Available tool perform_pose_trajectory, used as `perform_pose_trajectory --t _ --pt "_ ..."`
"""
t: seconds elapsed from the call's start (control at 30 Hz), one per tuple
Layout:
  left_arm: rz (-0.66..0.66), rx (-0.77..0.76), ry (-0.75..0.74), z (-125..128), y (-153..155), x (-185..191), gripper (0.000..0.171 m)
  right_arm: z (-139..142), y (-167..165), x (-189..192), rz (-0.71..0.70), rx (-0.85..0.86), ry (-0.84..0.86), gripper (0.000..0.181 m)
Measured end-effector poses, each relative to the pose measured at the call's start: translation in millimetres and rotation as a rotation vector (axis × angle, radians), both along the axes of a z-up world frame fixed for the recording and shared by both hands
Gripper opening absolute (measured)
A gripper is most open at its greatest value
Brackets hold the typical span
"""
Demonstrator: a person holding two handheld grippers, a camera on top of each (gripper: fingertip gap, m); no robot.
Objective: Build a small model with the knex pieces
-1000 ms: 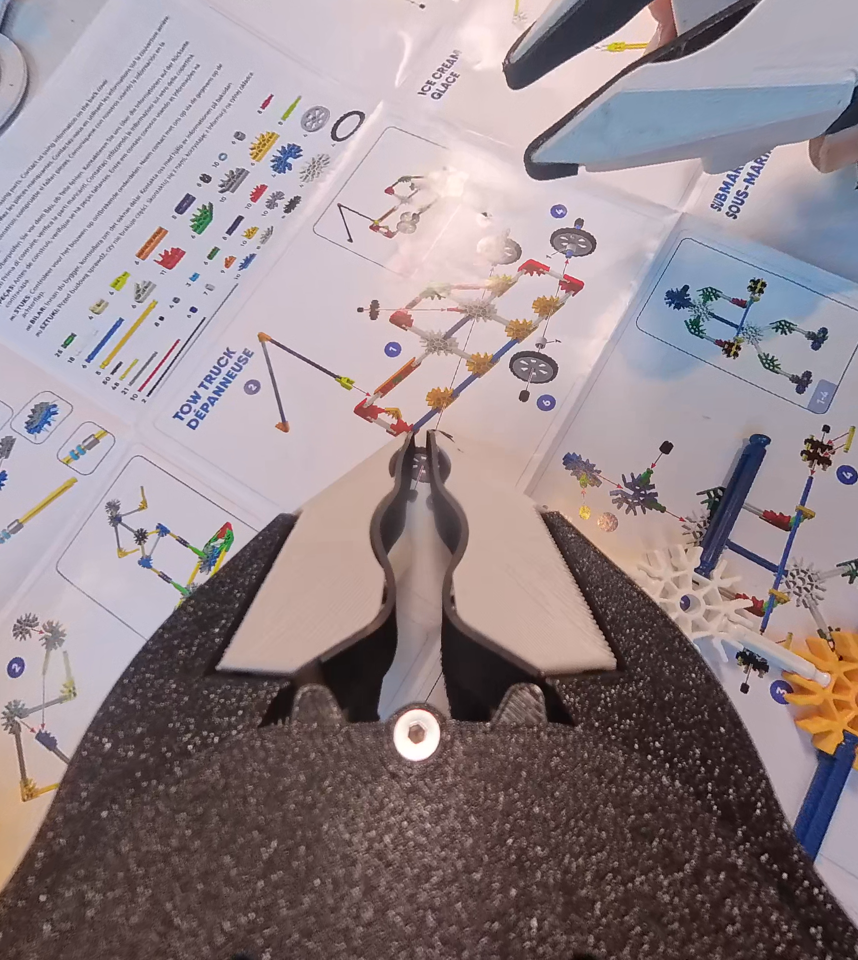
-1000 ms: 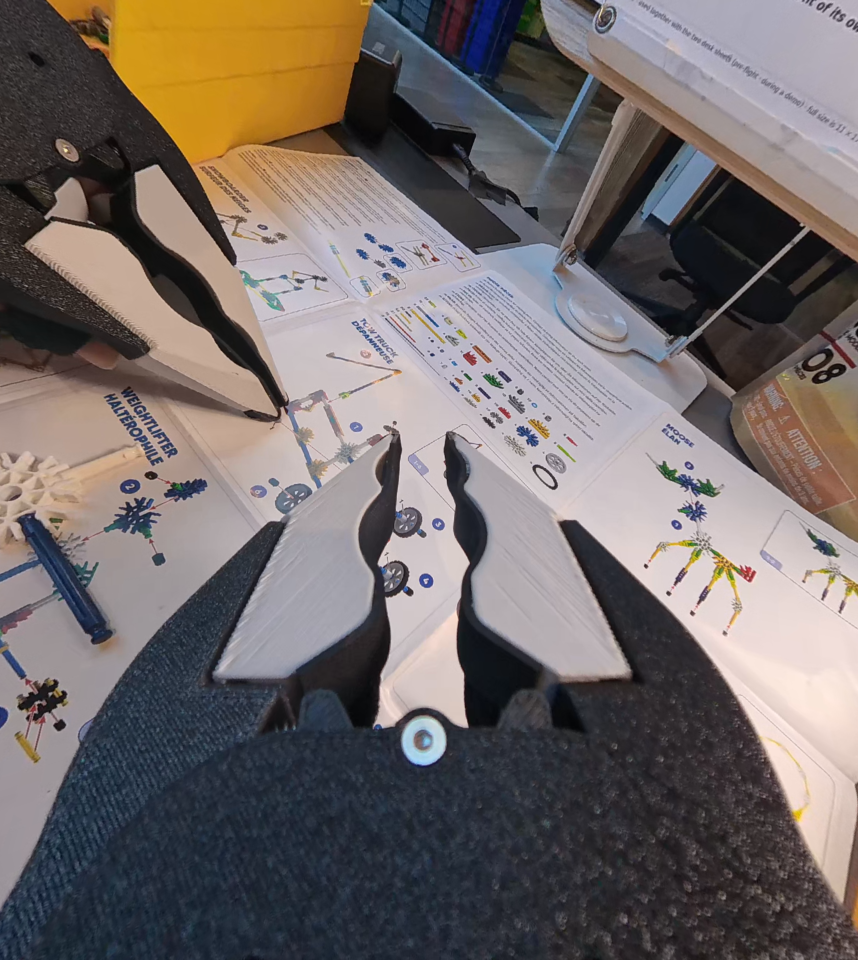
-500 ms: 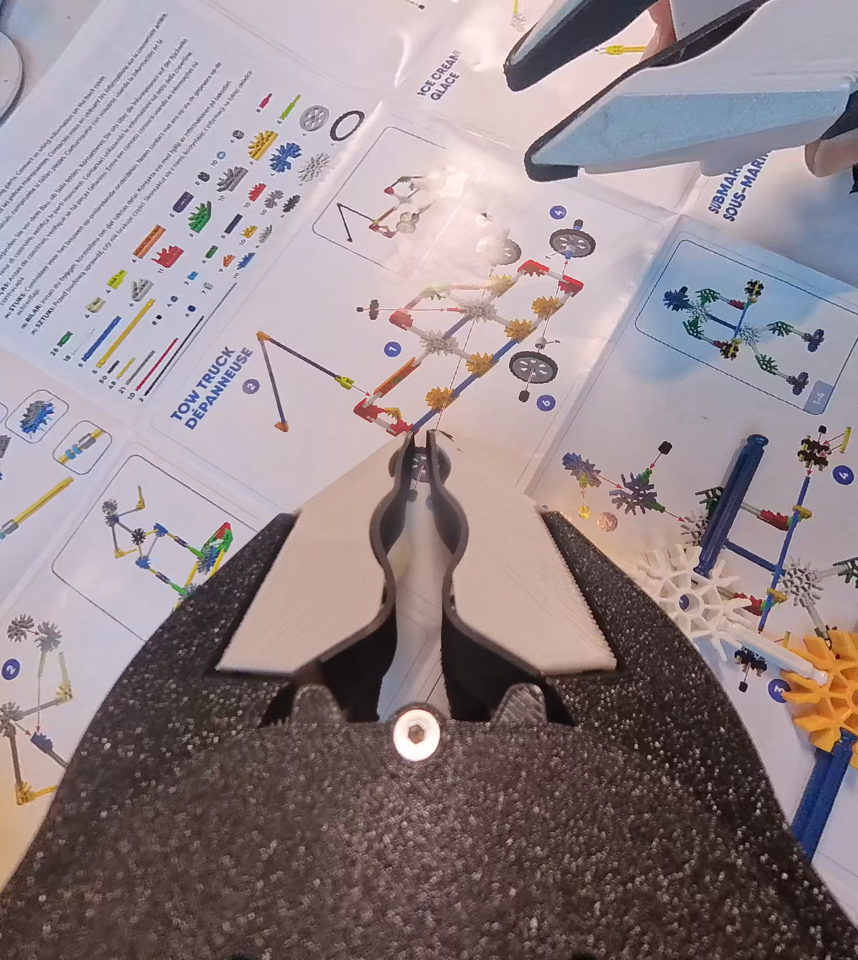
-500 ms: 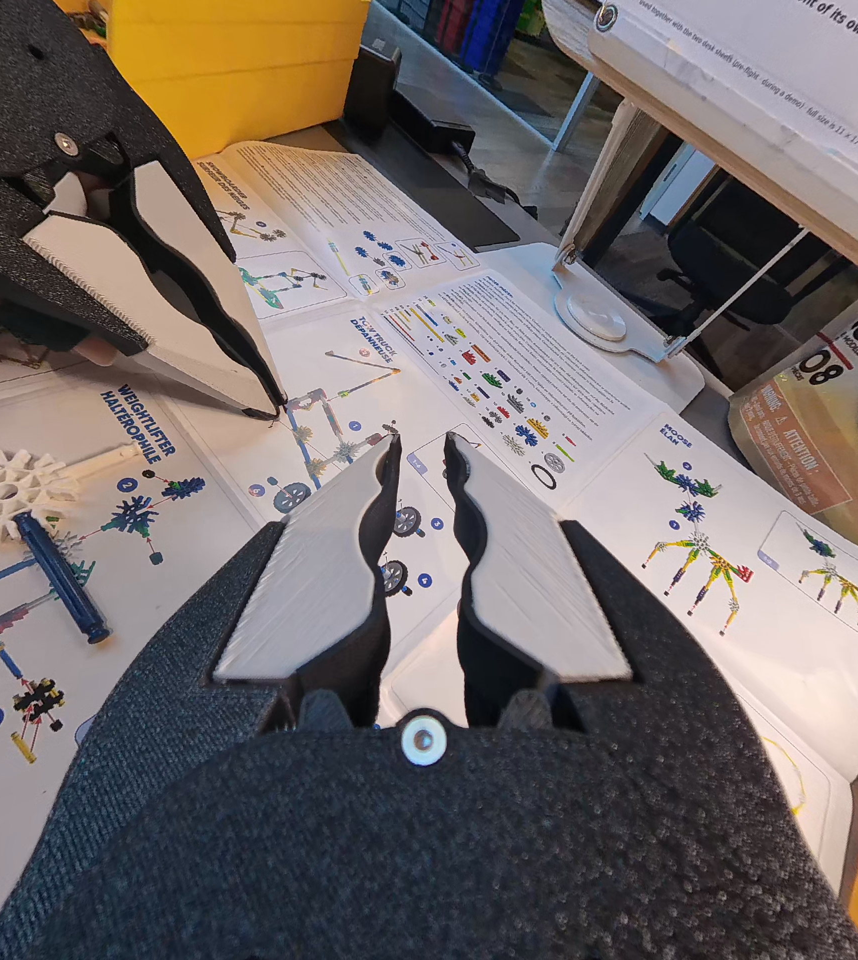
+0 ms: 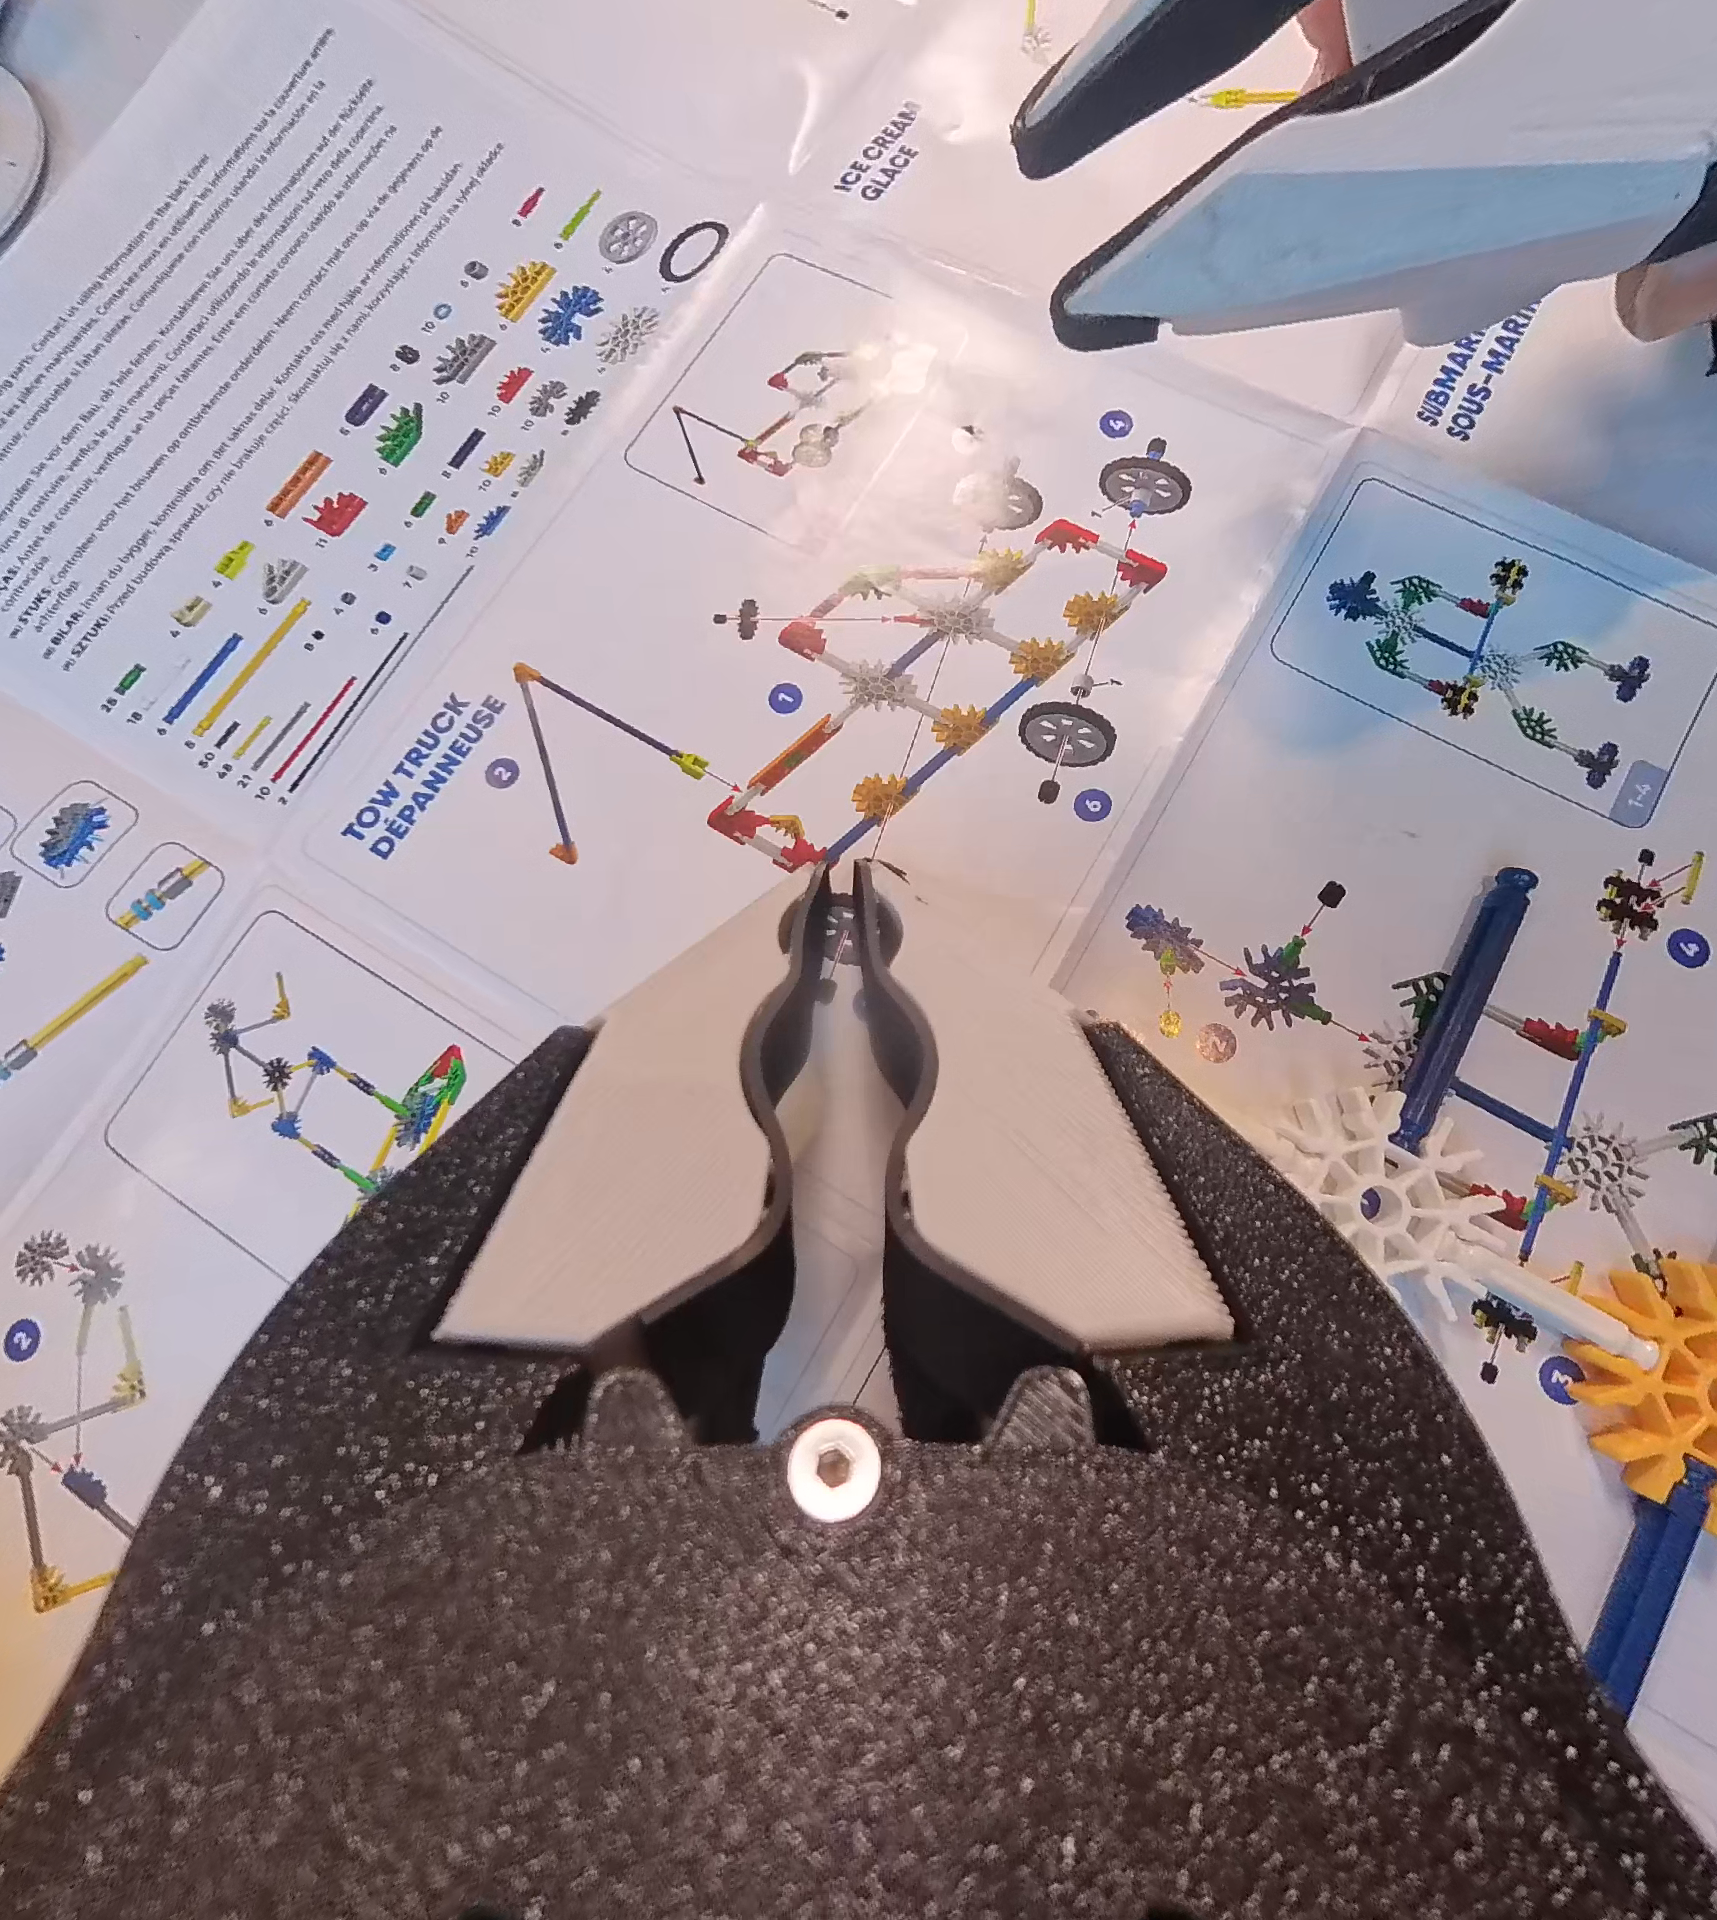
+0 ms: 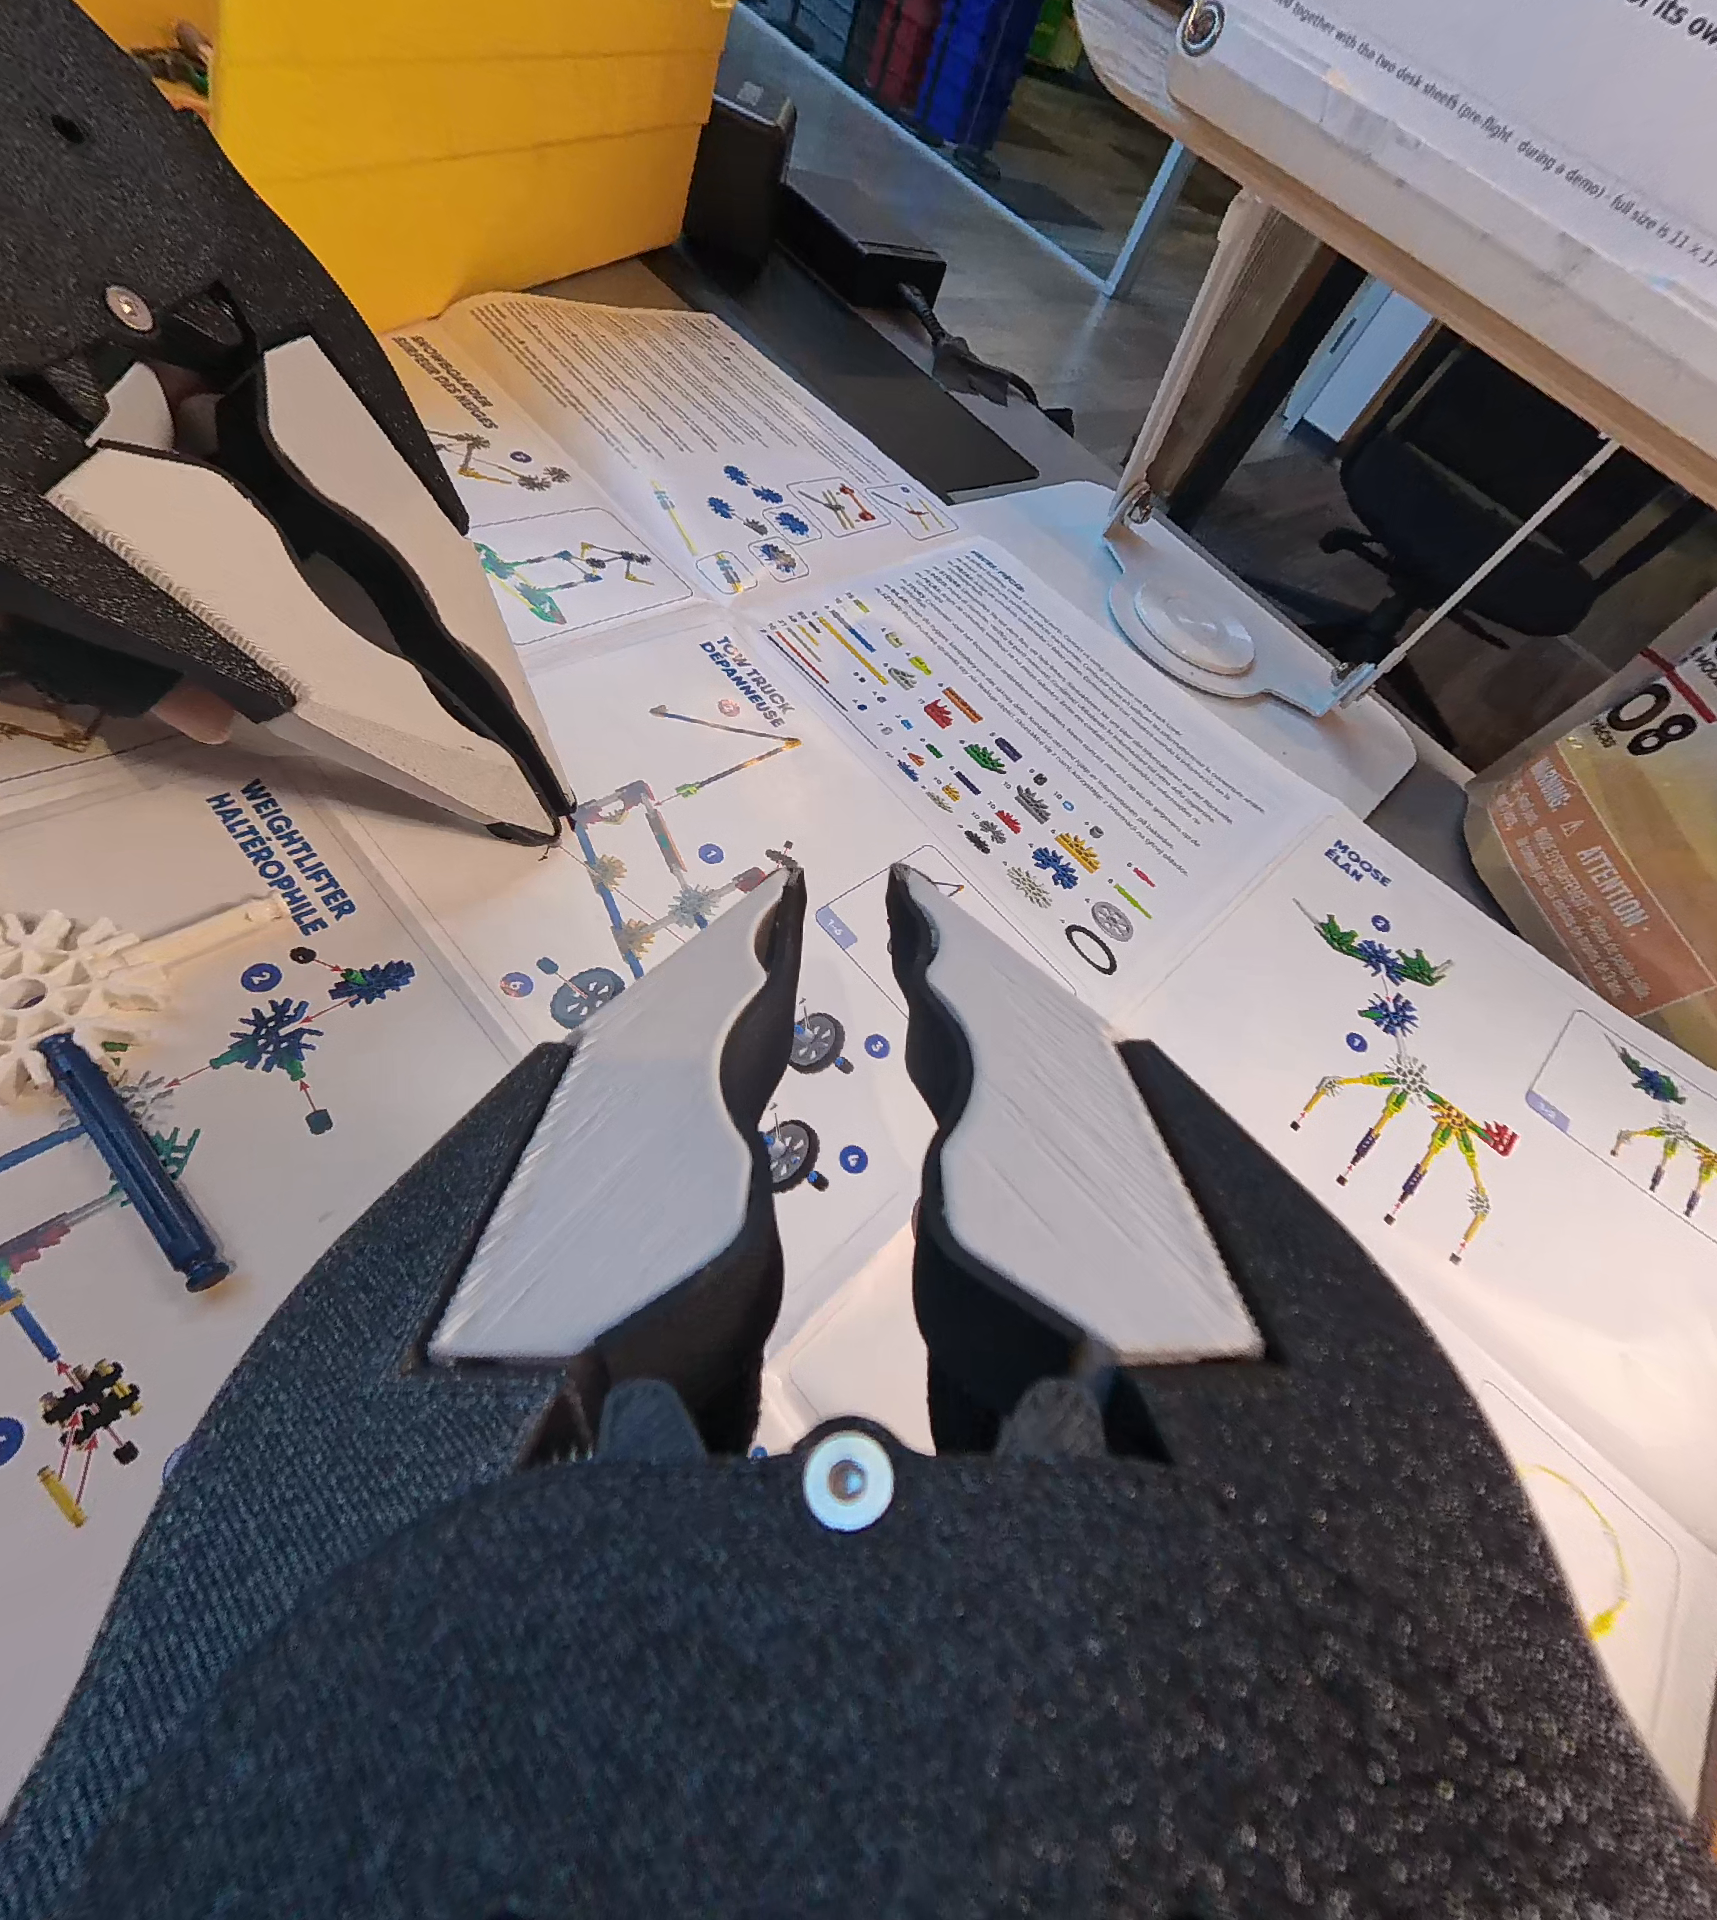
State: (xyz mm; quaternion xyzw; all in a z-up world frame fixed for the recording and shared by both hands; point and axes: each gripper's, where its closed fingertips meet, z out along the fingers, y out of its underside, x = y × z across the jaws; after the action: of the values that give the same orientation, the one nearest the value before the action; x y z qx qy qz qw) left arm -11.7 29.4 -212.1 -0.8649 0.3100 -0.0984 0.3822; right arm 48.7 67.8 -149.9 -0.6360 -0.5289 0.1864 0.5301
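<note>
A large folded instruction sheet [image 5: 418,790] with coloured building diagrams covers the table; it also shows in the right wrist view [image 6: 1197,1039]. My left gripper [image 5: 841,873] is shut and holds nothing, its tips down at the sheet by a truck diagram; it also shows in the right wrist view [image 6: 542,826]. My right gripper [image 6: 843,883] is slightly open and empty, hovering just beyond the left one, and shows in the left wrist view [image 5: 1051,239]. A white snowflake connector [image 5: 1373,1195], a white rod [image 5: 1550,1309], a yellow connector [image 5: 1685,1382] and blue rods [image 5: 1456,997] lie joined on the sheet to the left gripper's right.
A yellow bin [image 6: 459,135] stands at the back left. A white stand base [image 6: 1197,634] sits behind the sheet, with a printed toy box [image 6: 1612,862] at the right. A black power adapter [image 6: 833,249] lies at the back. A wooden board with a paper sheet [image 6: 1456,156] overhangs. The white snowflake connector [image 5: 1373,1195] sits 10 cm or so from the ends of my left fingers. It turns up in the right wrist view [image 6: 41,1006] as well. The white rod [image 5: 1550,1309] lies around 12 cm away from my left fingertips.
Both grippers stay almost still, with only a slight drift. Neither has opened, shut or taken hold of anything.
</note>
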Motion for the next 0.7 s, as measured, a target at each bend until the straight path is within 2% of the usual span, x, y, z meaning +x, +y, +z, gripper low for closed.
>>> perform_pose_trajectory --t 0.5,0.7 --pt "-0.002 -0.001 -0.004 0 0 0 0.002 -11 -3 -3 0.018 -0.019 -0.040 0.015" --pt "-0.003 -0.003 -0.006 0 0 0 0.002 -15 -7 -4 0.040 -0.040 -0.060 0.007"
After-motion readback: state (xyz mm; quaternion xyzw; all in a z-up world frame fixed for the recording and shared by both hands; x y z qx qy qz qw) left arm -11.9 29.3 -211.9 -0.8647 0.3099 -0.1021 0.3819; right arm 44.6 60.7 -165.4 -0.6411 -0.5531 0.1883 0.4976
